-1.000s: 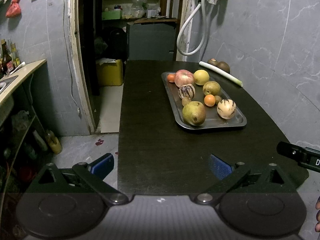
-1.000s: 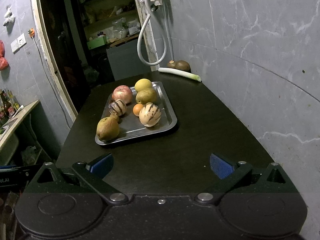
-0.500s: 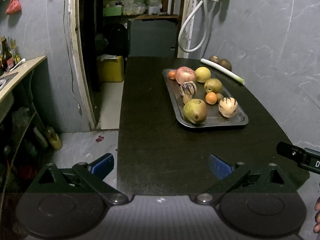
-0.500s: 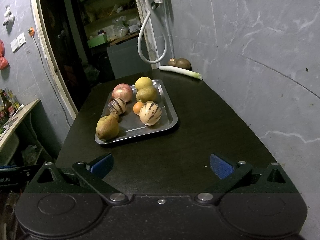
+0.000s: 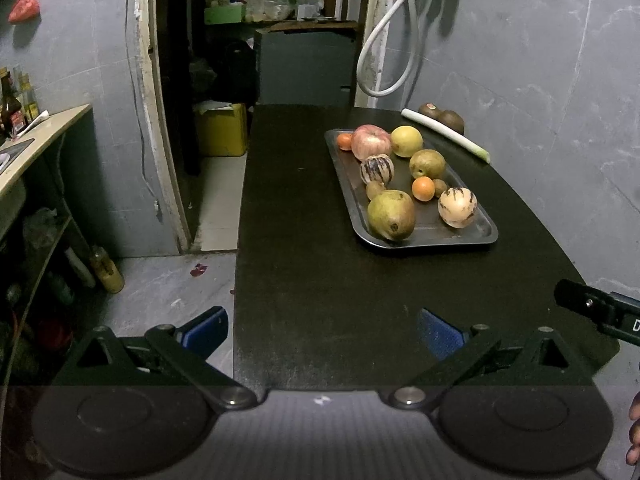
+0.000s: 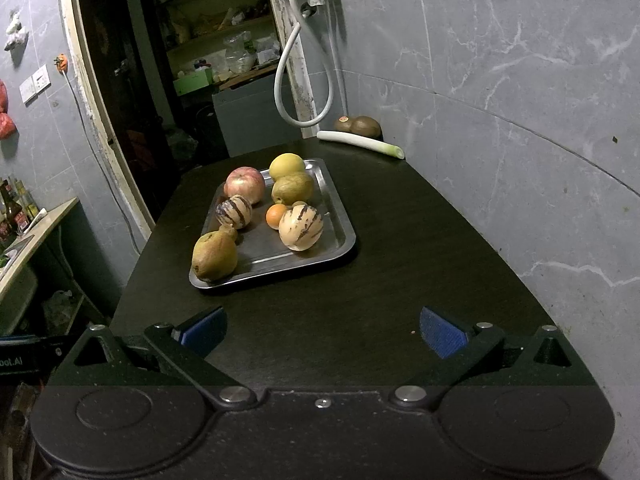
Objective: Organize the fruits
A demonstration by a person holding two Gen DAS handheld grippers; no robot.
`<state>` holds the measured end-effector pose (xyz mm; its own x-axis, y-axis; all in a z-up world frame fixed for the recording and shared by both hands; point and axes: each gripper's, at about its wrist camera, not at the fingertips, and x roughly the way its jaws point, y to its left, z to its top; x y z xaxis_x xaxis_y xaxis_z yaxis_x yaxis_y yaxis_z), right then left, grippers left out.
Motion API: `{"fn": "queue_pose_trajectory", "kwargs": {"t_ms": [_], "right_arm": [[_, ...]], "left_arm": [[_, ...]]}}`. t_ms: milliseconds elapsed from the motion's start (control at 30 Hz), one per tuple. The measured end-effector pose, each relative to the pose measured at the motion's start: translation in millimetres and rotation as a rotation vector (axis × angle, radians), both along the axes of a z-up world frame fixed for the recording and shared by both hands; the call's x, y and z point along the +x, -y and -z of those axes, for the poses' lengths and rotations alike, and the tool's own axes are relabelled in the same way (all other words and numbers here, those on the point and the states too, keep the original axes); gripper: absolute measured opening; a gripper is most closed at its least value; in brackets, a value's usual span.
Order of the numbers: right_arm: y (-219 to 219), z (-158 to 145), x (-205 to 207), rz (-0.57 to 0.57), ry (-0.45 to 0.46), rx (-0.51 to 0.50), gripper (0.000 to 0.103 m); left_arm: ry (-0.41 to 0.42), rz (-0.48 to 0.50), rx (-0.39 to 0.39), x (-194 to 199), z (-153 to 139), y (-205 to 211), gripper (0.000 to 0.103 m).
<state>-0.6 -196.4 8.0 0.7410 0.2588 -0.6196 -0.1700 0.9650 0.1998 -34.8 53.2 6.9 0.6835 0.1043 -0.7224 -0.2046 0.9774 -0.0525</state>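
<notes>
A metal tray (image 5: 476, 236) (image 6: 340, 252) lies on the dark table and holds several fruits: a green pear (image 5: 391, 215) (image 6: 214, 255) at the near end, two striped melons (image 5: 457, 207) (image 6: 301, 227), a red apple (image 5: 371, 142) (image 6: 245, 184), a yellow fruit (image 5: 406, 141) (image 6: 286, 165), small oranges (image 5: 423, 188) (image 6: 275, 215). Two brown kiwis (image 5: 444, 117) (image 6: 358, 125) sit off the tray by the wall. My left gripper (image 5: 322, 330) is open and empty over the table's near edge. My right gripper (image 6: 322, 330) is open and empty, short of the tray.
A white leek (image 5: 444, 134) (image 6: 360, 144) lies behind the tray near the wall. A white hose (image 5: 384, 52) hangs at the back. A counter with bottles (image 5: 24, 120) stands on the left. The table's left edge drops to the floor (image 5: 168, 292).
Both grippers have shifted slightly, so the tray sits a little lower in view. Nothing was grasped or moved on the table.
</notes>
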Motion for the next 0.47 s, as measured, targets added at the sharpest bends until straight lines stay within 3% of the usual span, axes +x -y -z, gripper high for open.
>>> {"fn": "queue_pose_trajectory", "kwargs": {"t_ms": [467], "right_arm": [[-4.9, 1.4, 0.7, -0.002, -0.002, -0.009, 0.102]], "left_arm": [[0.003, -0.004, -0.004, 0.3, -0.3, -2.6, 0.102]]}}
